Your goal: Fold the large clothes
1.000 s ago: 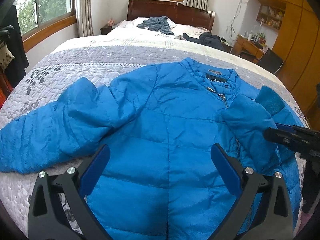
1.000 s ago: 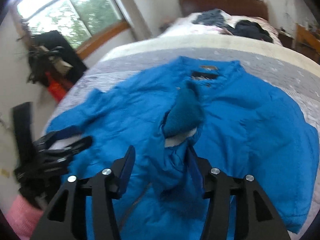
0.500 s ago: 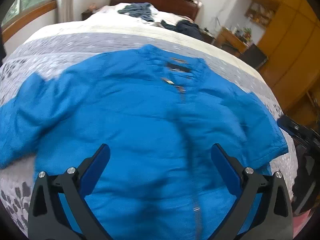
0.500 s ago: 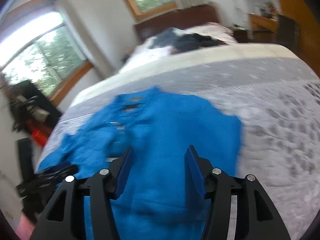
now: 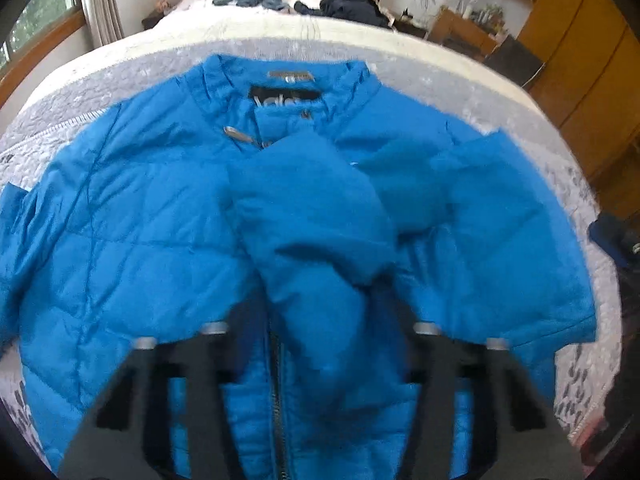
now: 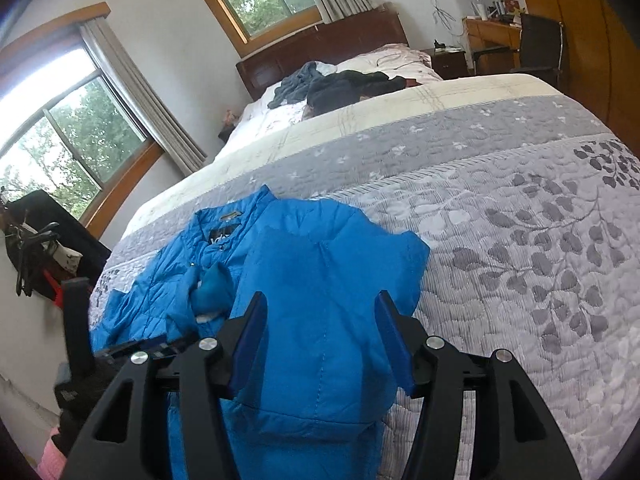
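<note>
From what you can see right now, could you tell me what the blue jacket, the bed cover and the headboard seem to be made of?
Blue jacket: probably thin synthetic shell over padding; it has stitched quilt lines, a puffy surface and a slight sheen.
Bed cover: quilted woven fabric, matte, with a grey leaf print and fine stitched ribbing.
Headboard: likely dark reddish-brown wood with a smooth, faintly glossy finish; too far away to be sure.

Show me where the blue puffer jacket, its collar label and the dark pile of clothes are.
blue puffer jacket (image 5: 132,216): left wrist view, quilted front panel.
collar label (image 5: 280,98): left wrist view, black patch inside the neck.
dark pile of clothes (image 6: 340,86): right wrist view, middle of the heap.
</note>
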The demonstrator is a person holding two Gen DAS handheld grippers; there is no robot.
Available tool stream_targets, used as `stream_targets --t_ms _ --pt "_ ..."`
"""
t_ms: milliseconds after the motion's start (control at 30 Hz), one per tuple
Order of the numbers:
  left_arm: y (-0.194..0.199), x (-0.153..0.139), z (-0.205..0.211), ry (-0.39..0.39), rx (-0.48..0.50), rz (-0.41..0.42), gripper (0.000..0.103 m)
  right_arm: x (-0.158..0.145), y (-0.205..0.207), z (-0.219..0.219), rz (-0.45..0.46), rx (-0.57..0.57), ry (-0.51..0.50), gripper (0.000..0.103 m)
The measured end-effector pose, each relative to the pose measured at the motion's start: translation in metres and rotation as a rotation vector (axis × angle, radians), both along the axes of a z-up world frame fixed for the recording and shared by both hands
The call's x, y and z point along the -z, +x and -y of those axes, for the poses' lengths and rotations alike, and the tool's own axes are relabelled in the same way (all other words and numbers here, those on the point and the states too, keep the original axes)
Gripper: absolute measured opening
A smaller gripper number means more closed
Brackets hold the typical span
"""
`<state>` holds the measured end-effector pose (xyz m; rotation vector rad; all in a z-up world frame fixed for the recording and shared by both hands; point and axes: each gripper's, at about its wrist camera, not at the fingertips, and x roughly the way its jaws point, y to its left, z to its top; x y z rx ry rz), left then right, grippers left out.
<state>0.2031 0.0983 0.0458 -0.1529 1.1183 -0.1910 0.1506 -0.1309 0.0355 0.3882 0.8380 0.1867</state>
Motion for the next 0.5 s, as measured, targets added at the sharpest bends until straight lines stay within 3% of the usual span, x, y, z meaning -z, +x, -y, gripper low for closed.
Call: stream_targets --t_ms 100,200,300,367,433,500 --pt "-0.002 -0.015 -0.03 -0.06 -0.023 0.045 0.027 0.003 0.002 -0.006 -0.012 -0.052 0.041 0.057" --pt "-0.005 -0.023 -0.057 -0.038 -0.052 0.105 0.025 0.015 0.01 -0.016 -0.046 -0.146 0.134 0.057" --pt "0.002 -0.007 -0.079 -0.058 -0.058 0.061 0.026 0.039 0.021 -0.022 -0.122 -0.136 0.136 0.056" --pt "0.005 0.005 -0.086 -0.068 -0.044 0.038 0.031 0.056 0.027 -0.026 -0.173 -0.126 0.123 0.055" --pt "0.002 0.011 -0.091 -0.063 -0.035 0.048 0.044 0.064 0.029 -0.028 -0.174 -0.131 0.111 0.055" --pt "-0.002 0.007 -0.097 -0.051 -0.026 0.08 0.051 0.064 0.028 -0.032 -0.167 -0.132 0.085 0.055"
